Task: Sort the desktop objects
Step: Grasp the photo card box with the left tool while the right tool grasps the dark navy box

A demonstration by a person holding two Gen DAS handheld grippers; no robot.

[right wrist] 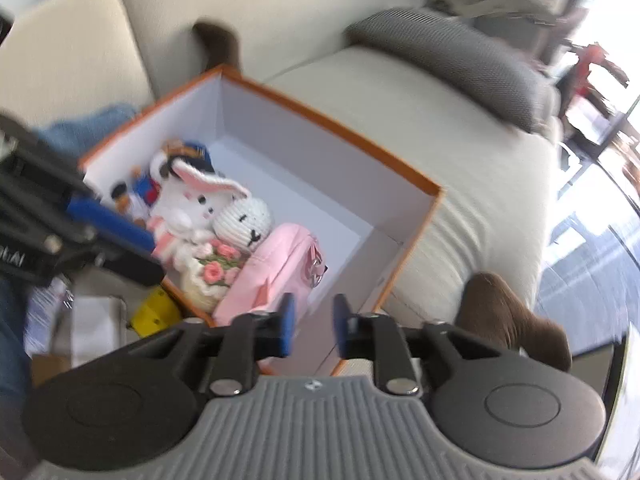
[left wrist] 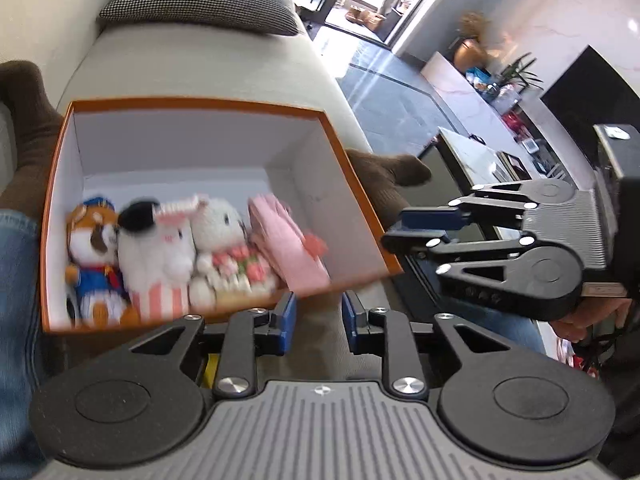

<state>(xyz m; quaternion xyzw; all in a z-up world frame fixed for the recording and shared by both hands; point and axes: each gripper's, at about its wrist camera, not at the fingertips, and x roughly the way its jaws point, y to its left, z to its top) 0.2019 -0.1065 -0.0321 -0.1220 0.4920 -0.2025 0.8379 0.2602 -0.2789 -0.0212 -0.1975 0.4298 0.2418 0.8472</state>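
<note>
Orange box (left wrist: 352, 152) on sofa cushion (left wrist: 208, 68); along its near side, three plush toys (left wrist: 160, 248) and pink pouch (left wrist: 288, 248) packed in a row. Left gripper (left wrist: 318, 316) released, empty, just outside near rim. Right gripper (right wrist: 314, 330) released, empty, over near corner above pouch. Risks: rim clipped by a finger, tipping light box on soft cushion; grippers colliding, being close together.
</note>
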